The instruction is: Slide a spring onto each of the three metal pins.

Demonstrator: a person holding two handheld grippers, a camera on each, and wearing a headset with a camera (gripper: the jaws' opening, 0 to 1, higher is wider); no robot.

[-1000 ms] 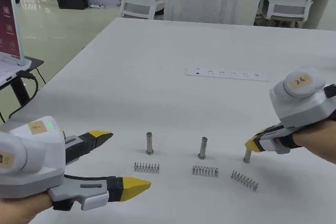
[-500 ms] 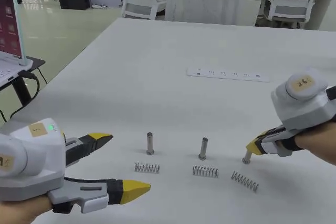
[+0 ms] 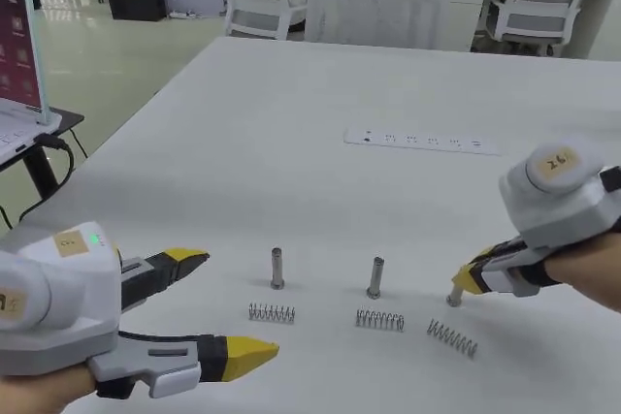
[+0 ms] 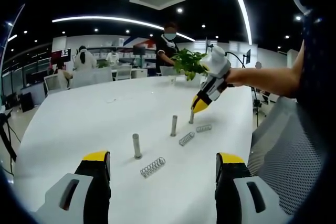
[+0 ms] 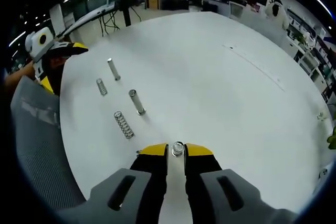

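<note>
Done so far: nothing I can count; none of the three springs sits on a pin.
Left to do: all three springs, as I judge it.
Worktop: the broad white worktop point(image 3: 320, 143) carries three pins in a row, with one spring on the near side of each.
Left pin: the left pin point(image 3: 277, 268), a short grey steel cylinder, stands upright with its long axis vertical and is bare.
Middle pin: the middle pin point(image 3: 375, 277), of the same steel make, is upright and bare.
Right pin: the right pin point(image 3: 454, 297), also steel, is upright, with its top between my right jaws.
Left spring: the left spring point(image 3: 271, 313), a small silver wire coil, lies flat just near of the left pin, with its long axis left to right.
Middle spring: the middle spring point(image 3: 379, 319), a matching coil, lies flat near of the middle pin, also left to right.
Right spring: the right spring point(image 3: 451, 338), a third silver coil, lies flat but skewed, with its right end nearer to me.
Right gripper: the yellow-tipped right gripper point(image 5: 177, 153) has its jaws drawn in on the head of the right pin, pinching it as far as I can tell.
Left gripper: the yellow-tipped left gripper point(image 3: 228, 302) hangs at the near left with its jaws wide apart and holds nothing; it is well apart from the left spring.
</note>
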